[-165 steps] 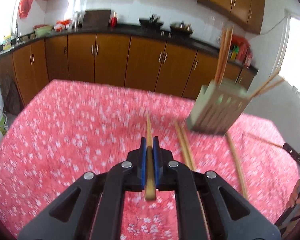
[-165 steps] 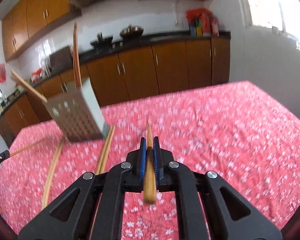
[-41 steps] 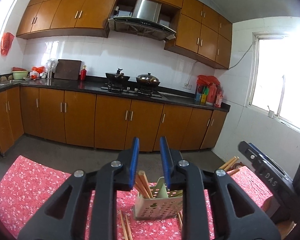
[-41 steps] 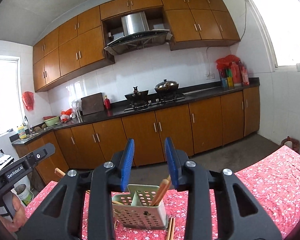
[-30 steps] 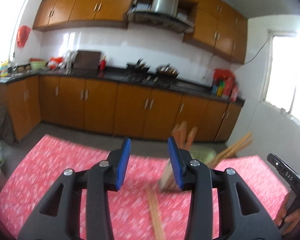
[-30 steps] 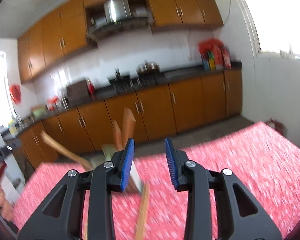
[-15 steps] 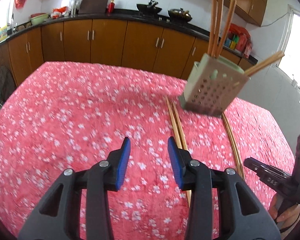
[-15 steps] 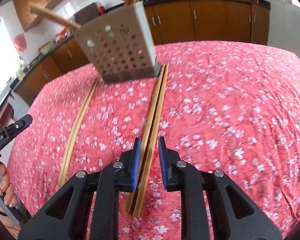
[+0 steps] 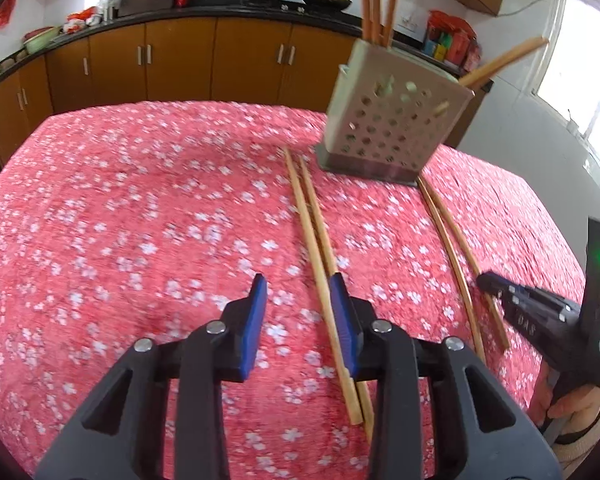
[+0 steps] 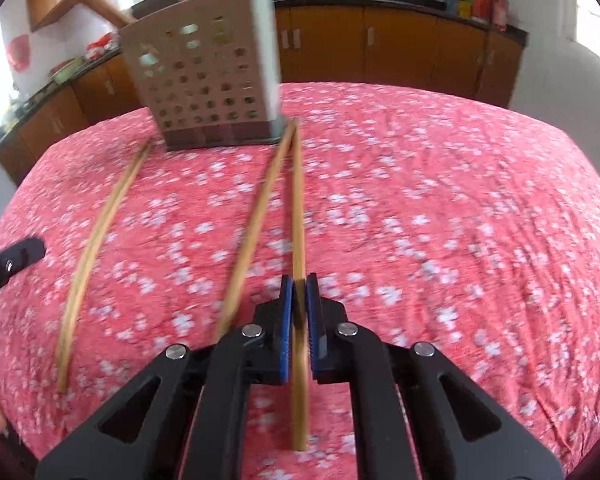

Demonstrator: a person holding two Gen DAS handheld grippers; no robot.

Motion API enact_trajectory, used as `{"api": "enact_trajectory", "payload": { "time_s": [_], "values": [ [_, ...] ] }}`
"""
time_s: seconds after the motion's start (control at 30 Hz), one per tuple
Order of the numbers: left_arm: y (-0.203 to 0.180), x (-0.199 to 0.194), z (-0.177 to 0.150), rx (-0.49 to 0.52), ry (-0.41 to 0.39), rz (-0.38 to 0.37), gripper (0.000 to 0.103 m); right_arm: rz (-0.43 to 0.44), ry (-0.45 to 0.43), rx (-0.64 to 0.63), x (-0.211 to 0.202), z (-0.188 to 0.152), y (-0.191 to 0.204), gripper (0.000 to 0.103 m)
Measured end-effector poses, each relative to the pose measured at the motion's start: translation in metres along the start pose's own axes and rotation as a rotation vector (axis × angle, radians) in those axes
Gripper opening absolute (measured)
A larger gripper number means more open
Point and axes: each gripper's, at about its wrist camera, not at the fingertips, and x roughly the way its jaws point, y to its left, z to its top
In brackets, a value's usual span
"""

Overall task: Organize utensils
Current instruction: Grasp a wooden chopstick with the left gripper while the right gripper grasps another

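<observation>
A beige perforated utensil holder (image 9: 396,128) (image 10: 208,80) stands on the red flowered tablecloth with several chopsticks upright in it. Two pairs of wooden chopsticks lie on the cloth in front of it. My left gripper (image 9: 298,284) hangs low over the left pair (image 9: 312,240). Its jaws are closing, and one stick runs between them close to the right pad without being pressed. My right gripper (image 10: 298,280) is shut on one chopstick (image 10: 298,208) of the right pair, and its partner (image 10: 256,220) lies loose just to the left.
The right gripper (image 9: 500,296) and the hand holding it show at the right of the left wrist view, beside the right pair (image 9: 456,264). The left pair (image 10: 96,232) and the left gripper's tip (image 10: 12,260) show in the right wrist view. Kitchen cabinets (image 9: 180,60) stand beyond the table.
Both grippers have come down from above the holder to the tablecloth. The right jaws went from open to shut on a chopstick. The left jaws have narrowed around a stick of the left pair.
</observation>
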Motion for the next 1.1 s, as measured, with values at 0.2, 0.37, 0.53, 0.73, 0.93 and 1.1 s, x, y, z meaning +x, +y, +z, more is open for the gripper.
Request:
{"api": "enact_trajectory", "payload": {
  "time_s": [0.2, 0.37, 0.53, 0.73, 0.93, 1.1],
  "values": [
    [-0.009, 0.017, -0.005, 0.023, 0.059, -0.021, 0.018, -0.013, 0.002, 0.063, 0.0, 0.002, -0.025, 0.008],
    [-0.016, 0.025, -0.008, 0.048, 0.083, -0.017, 0.014, -0.016, -0.003, 0.053, -0.003, 0.001, -0.026, 0.008],
    [-0.02, 0.03, -0.009, 0.07, 0.084, 0.011, 0.013, -0.016, 0.0, 0.043, -0.003, 0.002, -0.025, 0.008],
    [-0.021, 0.037, -0.003, 0.071, 0.069, 0.075, 0.008, -0.027, -0.008, 0.0, -0.005, 0.0, -0.016, 0.008],
    [0.028, 0.037, 0.015, -0.035, 0.059, 0.165, 0.008, -0.06, -0.021, 0.007, -0.001, 0.007, -0.03, 0.008],
    [0.061, 0.037, 0.022, -0.074, 0.056, 0.169, 0.009, -0.09, -0.029, 0.036, 0.004, 0.017, -0.049, 0.008]
  ]
}}
